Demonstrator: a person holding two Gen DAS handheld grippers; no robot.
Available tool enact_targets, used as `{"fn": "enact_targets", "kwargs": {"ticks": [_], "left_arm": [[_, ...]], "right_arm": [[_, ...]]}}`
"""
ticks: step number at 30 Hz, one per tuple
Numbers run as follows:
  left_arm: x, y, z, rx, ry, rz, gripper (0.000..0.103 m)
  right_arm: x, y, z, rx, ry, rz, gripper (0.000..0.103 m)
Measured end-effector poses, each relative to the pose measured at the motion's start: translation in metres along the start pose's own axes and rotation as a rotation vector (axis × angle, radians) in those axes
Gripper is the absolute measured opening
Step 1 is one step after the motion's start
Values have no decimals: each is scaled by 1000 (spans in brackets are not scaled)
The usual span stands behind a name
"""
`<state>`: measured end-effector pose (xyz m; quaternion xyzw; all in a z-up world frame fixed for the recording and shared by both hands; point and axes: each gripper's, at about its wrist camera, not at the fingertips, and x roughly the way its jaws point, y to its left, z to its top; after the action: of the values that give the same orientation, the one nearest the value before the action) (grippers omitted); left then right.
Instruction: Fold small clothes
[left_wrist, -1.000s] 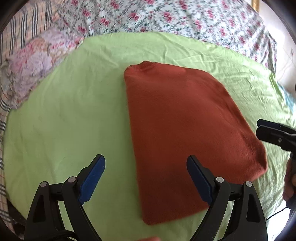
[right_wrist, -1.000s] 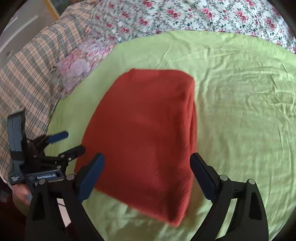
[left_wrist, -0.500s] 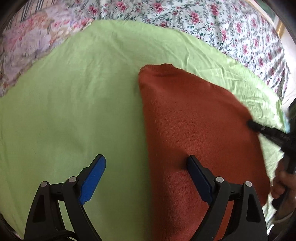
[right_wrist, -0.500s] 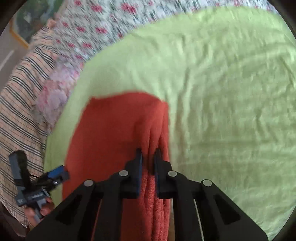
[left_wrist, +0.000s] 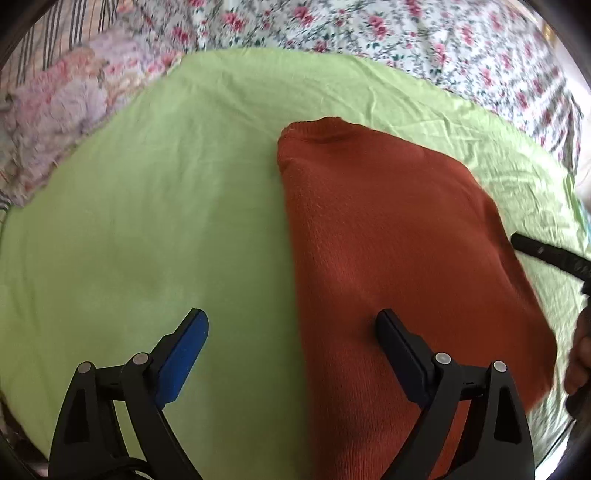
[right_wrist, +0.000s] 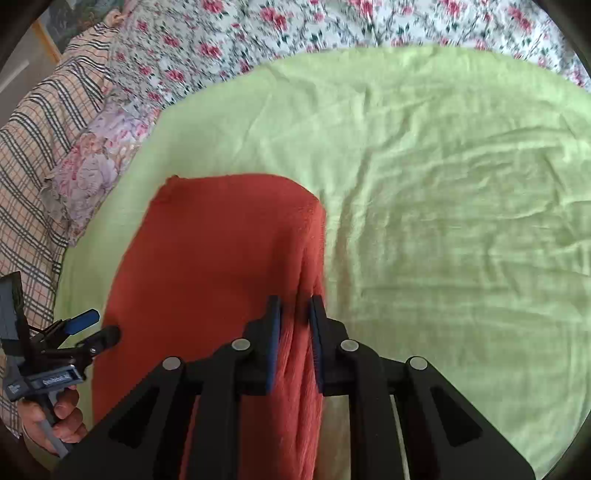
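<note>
Because it is a soft knit, the rust-red garment (left_wrist: 399, 258) will drape and sag wherever it is not supported — light to lift, not fragile, with a slightly fuzzy surface that grips rather than slips. It lies already folded into a rough rectangle on the green sheet (left_wrist: 147, 221) spread over the bed, filling the centre and right of the left wrist view and the lower left of the right wrist view.

Along its thick right-hand edge the right tool (right_wrist: 294, 314) stands narrow, with a bunched ridge of several layers between its pads; the jaws are easing apart a little, yet in the frame the pads press on the cloth. That doubled edge looks the best place to hold, since all layers come up together. The left tool (left_wrist: 291, 325) stands wide, one finger over the bare sheet and the other over the garment's left part, gripping nothing. I judge that taking the left edge at a matching spot would let the piece lift evenly without twisting.

A small plate on the left tool, at the lower left of the right wrist view, carries writing — too small to read with any certainty. No label or brand shows on the garment.
</note>
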<state>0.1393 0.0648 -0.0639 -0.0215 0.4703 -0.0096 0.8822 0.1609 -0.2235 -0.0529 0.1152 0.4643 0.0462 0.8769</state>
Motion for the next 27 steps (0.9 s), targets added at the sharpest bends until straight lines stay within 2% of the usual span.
{"fn": "enact_targets", "kwargs": {"ticks": [5, 12, 20, 27], "left_arm": [[-22, -11, -23, 51, -7, 26, 93], [-46, -18, -53, 71, -2, 45, 93], [-63, -21, -77, 106, 5, 85, 96], [-72, -31, -99, 155, 8, 110, 97]], "right_arm": [[-36, 12, -20, -22, -36, 44, 29], [-68, 41, -64, -80, -22, 94, 36], [-83, 63, -102, -138, 8, 93, 70], [-95, 72, -127, -179, 13, 89, 86]]}}
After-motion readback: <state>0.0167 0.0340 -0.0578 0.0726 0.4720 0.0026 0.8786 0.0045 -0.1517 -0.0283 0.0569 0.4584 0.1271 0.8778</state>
